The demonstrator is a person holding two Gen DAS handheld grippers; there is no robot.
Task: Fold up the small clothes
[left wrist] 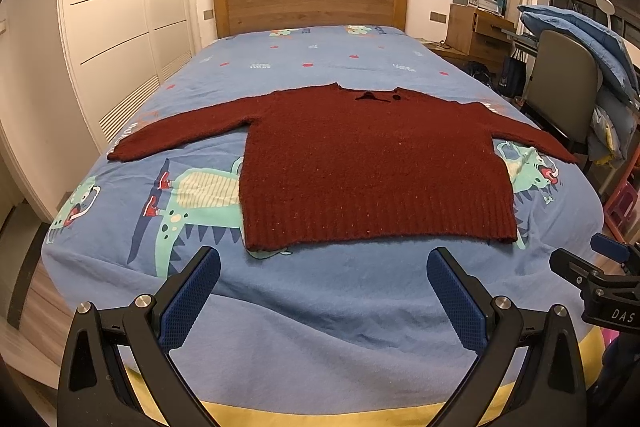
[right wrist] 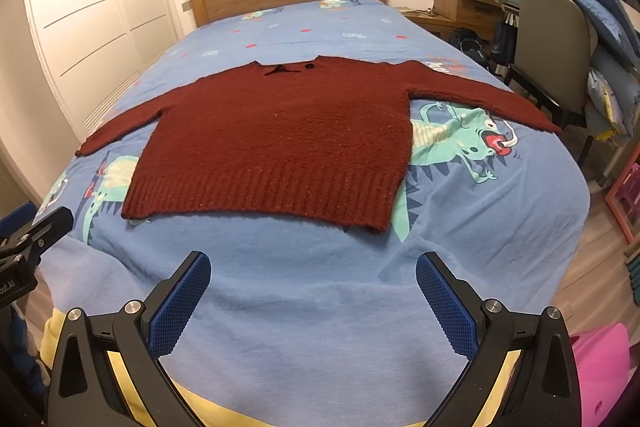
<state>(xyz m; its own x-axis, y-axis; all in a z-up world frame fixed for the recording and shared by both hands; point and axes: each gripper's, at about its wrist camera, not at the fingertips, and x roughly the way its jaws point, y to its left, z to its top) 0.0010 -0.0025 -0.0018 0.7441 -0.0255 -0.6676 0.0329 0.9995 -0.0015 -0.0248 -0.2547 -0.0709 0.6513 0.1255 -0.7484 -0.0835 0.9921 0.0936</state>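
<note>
A small dark red knitted sweater lies flat on the blue dinosaur bedsheet, sleeves spread to both sides, ribbed hem toward me. It also shows in the right wrist view. My left gripper is open and empty, hovering over the sheet just short of the hem. My right gripper is open and empty, also short of the hem, nearer its right corner. The right gripper's side shows at the left wrist view's right edge.
A wooden headboard stands at the far end. White wardrobe doors line the left side. A chair piled with blue bedding, a wooden desk and a pink object stand on the right.
</note>
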